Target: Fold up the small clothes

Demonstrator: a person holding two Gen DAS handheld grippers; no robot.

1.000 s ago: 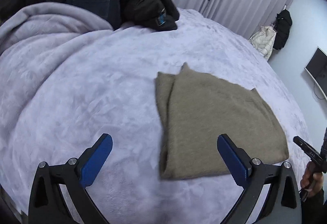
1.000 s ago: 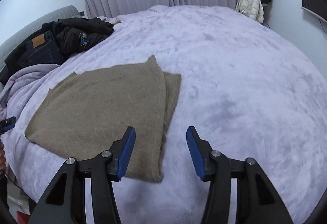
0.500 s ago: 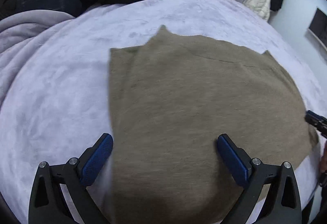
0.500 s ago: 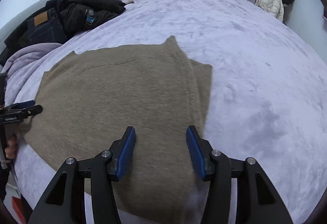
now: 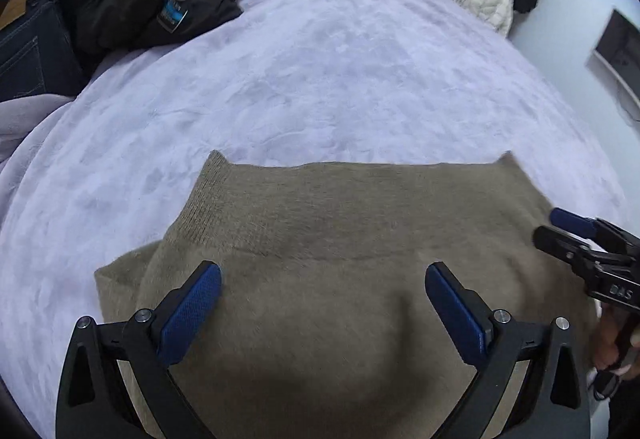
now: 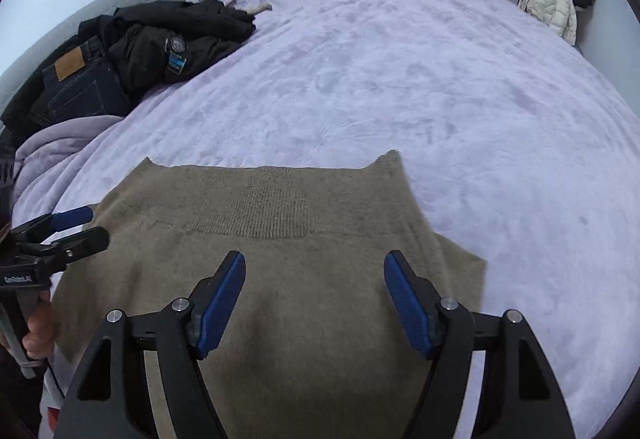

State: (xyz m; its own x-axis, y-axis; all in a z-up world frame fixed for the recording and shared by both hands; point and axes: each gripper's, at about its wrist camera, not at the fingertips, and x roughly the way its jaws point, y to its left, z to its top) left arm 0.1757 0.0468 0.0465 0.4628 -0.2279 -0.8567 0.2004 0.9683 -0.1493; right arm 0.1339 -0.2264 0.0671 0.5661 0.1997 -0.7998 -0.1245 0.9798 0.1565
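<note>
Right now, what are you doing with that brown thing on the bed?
A person is folding a brown knit garment lying flat on the lavender bedspread. They hold a left gripper and a right gripper above it. Both are open and hold nothing; the right one's jaws are opening. Dark clothes are piled at the far corner.

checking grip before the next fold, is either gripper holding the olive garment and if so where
Nothing is held. The left gripper is open above the olive garment; the right gripper has its jaws opening over it, pads clear of the fabric.
</note>
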